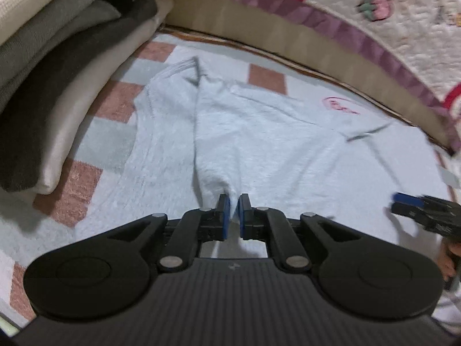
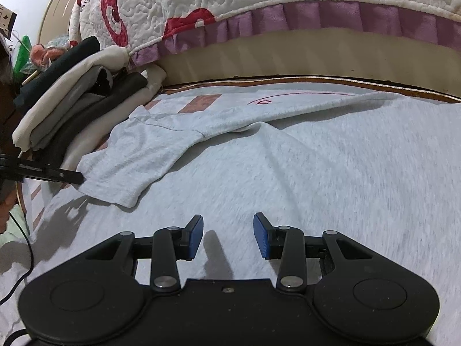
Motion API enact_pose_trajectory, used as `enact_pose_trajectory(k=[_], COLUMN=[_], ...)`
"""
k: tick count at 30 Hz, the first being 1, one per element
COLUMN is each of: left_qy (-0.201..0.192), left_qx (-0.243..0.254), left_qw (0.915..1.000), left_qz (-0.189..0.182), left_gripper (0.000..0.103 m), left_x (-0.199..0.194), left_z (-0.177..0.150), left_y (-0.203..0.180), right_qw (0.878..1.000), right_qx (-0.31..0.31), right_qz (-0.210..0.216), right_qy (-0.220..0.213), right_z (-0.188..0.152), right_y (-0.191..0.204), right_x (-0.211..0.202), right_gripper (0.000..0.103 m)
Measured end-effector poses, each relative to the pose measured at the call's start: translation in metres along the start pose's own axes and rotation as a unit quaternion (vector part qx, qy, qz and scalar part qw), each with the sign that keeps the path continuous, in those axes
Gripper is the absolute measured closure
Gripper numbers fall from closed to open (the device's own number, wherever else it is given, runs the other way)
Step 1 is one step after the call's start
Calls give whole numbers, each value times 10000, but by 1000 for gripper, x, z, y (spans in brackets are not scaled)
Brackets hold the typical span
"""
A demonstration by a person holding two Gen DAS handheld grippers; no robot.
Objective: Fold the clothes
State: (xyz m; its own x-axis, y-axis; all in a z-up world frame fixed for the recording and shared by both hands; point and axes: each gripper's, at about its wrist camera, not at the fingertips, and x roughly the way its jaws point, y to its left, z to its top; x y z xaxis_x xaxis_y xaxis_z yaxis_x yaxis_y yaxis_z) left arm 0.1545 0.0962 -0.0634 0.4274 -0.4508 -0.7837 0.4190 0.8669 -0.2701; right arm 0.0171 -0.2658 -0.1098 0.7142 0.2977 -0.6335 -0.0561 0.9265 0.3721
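A light grey T-shirt (image 1: 259, 132) lies spread on a checked mat (image 1: 115, 106). My left gripper (image 1: 234, 204) is shut on a pinch of the shirt's fabric, near its sleeve, and the cloth rises in a ridge from the jaws. In the right wrist view the left gripper (image 2: 77, 177) holds the sleeve (image 2: 138, 155), folded over the shirt's body (image 2: 331, 167). My right gripper (image 2: 228, 232) is open and empty just above the shirt's body. It also shows at the right edge of the left wrist view (image 1: 403, 201).
A stack of folded clothes (image 1: 43, 66) in cream, grey and dark grey stands at the left; it also shows in the right wrist view (image 2: 75, 92). A bed with a quilted cover (image 2: 288, 5) and purple frill (image 1: 331, 26) runs along the back. A black cable (image 2: 26, 248) lies at the left.
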Motion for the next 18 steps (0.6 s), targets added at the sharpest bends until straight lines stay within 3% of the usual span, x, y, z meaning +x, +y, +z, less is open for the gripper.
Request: enact_pose_trajectory(k=[3, 6, 8, 10, 14, 18], left_qy=[-128, -409, -659, -803, -651, -397], left_qx=[355, 608, 703, 678, 659, 460], left_qw=[9990, 9971, 9952, 9944, 9956, 9976], left_qz=[-245, -224, -142, -101, 146, -334], left_gripper=[94, 88, 72, 67, 62, 53], left_x=[-13, -13, -8, 8, 54, 92], left_z=[-1, 15, 31, 54, 91, 107], left_y=[4, 11, 19, 30, 45, 58], right_qw=[9987, 9947, 9845, 9790, 9772, 9701], right_qx=[487, 973, 1607, 1832, 1927, 2182], right_qz=[153, 307, 657, 868, 882, 1060], right_qy=[70, 140, 243, 221, 168, -103], right_z=[7, 13, 28, 44, 63, 59], right_y=[-4, -9, -11, -7, 4, 8], right_x=[3, 6, 18, 34, 74, 95], right_gripper=[57, 52, 52, 50, 50, 49])
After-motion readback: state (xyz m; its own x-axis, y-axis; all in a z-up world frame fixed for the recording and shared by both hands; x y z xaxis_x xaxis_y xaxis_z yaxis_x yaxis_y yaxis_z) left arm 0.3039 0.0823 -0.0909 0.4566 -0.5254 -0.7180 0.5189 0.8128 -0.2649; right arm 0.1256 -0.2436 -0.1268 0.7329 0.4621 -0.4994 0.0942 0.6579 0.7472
